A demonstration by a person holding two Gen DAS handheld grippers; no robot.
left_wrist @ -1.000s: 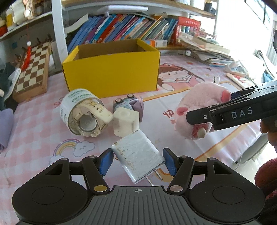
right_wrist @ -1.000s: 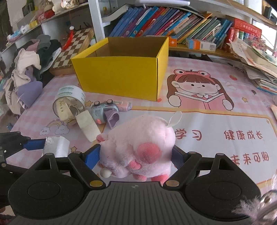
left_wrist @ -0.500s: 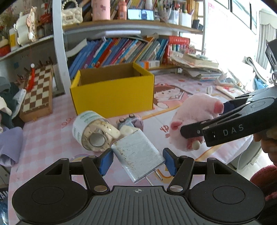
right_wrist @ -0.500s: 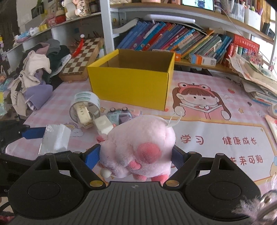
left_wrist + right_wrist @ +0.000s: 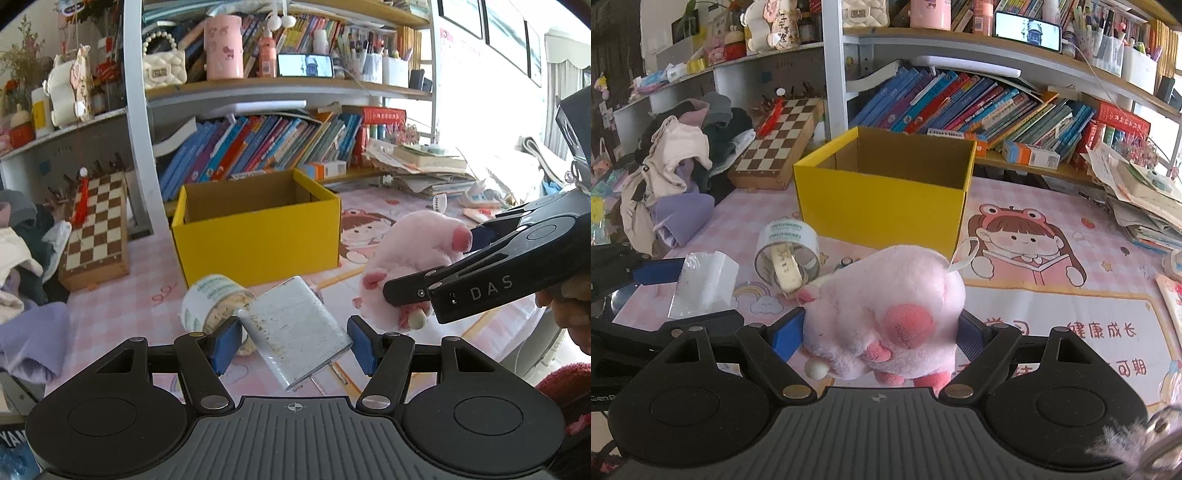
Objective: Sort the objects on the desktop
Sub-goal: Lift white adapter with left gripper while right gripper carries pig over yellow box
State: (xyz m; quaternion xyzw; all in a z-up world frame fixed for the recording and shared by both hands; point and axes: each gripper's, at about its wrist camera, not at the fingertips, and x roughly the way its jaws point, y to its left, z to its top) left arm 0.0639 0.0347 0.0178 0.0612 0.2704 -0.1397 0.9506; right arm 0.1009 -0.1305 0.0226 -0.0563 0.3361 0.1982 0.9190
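My left gripper (image 5: 293, 341) is shut on a white plug adapter (image 5: 295, 328), lifted above the pink mat; its prongs point down to the right. In the right wrist view that adapter (image 5: 703, 284) shows at the left. My right gripper (image 5: 879, 338) is shut on a pink plush toy (image 5: 886, 317), also raised off the desk; the plush toy (image 5: 413, 258) hangs at the right of the left wrist view. An open yellow box (image 5: 255, 229) (image 5: 886, 199) stands beyond both grippers. A tape roll (image 5: 212, 304) (image 5: 786, 251) lies on the mat in front of the box.
A chessboard (image 5: 779, 144) leans at the back left beside a heap of clothes (image 5: 679, 173). Books fill the shelf (image 5: 979, 107) behind the box. Stacked papers (image 5: 1141, 199) sit at the right. A small toy (image 5: 846, 262) peeks out behind the plush.
Both grippers rose from the mat with their loads and tipped upward, so the box, tape roll and shelves sit lower and farther in both views.
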